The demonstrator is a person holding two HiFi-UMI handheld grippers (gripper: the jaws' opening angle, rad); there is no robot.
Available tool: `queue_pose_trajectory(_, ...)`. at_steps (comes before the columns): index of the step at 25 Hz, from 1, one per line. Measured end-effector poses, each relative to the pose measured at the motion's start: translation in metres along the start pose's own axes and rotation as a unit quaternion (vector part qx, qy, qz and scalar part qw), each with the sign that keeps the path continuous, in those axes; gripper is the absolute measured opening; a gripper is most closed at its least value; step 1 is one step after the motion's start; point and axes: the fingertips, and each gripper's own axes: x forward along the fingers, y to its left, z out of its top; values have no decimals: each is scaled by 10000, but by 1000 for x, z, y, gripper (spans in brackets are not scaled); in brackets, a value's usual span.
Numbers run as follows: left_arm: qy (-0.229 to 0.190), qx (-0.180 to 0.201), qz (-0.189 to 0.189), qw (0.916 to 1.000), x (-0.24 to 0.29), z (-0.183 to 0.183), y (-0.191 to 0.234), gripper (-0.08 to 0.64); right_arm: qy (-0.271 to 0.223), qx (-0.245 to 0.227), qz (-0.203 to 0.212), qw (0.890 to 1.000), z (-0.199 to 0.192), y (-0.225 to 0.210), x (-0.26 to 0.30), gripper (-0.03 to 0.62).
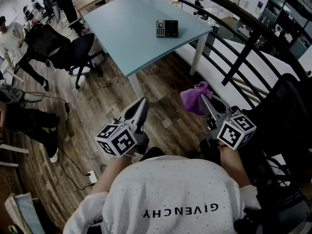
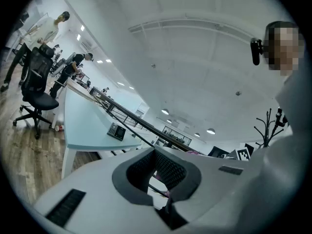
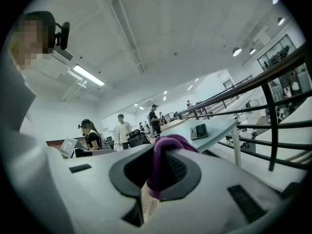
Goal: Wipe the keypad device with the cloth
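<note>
The keypad device (image 1: pixel 166 28) is a small dark unit with a screen and grey keys. It lies near the right edge of a light blue table (image 1: pixel 122 18), well ahead of both grippers. It also shows small in the left gripper view as the keypad device (image 2: pixel 116 131) and in the right gripper view as the keypad device (image 3: pixel 198 130). My right gripper (image 1: pixel 203 99) is shut on a purple cloth (image 1: pixel 193 97), which bunches over its jaws as the cloth (image 3: pixel 163 152). My left gripper (image 1: pixel 142 103) is held low over the wood floor, shut and with nothing in it.
A black metal railing (image 1: pixel 243 48) runs along the right of the table. Black office chairs (image 1: pixel 73 52) stand left of it. A power strip (image 1: pixel 91 177) and cable lie on the wood floor. Several people stand far off (image 3: pixel 123 128).
</note>
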Motion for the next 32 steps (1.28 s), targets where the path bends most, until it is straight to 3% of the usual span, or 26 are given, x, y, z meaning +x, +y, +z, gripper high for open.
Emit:
queue_pose_trajectory(5,-49,-83,76,9999,-10,-1,2,0,140,-207,43,9997,-6,8,-3,23)
queue_pose_trajectory(12,-53,-88,64,9999,-12,2,-3,0,78,-112,40,9999,-4,8,-3,23)
queue_pose_trajectory(18,-81,-140,147,9998,-10,2,14,0,13,307,74,9995,-10,-4,12,23)
queue_pose_trajectory(23,-97,-356,243,9990,18,6,45,-2,0,537,56,9985,-3,-26,43,23)
queue_pose_trajectory(26,-39,-361,342,9988,30,3,66,-2,142,377,17,9992,-9,-34,58,23)
queue_pose_trajectory(32,24,-356,-131,9993,107,40,104,0,196,140,-119,9996,16,-67,124,23)
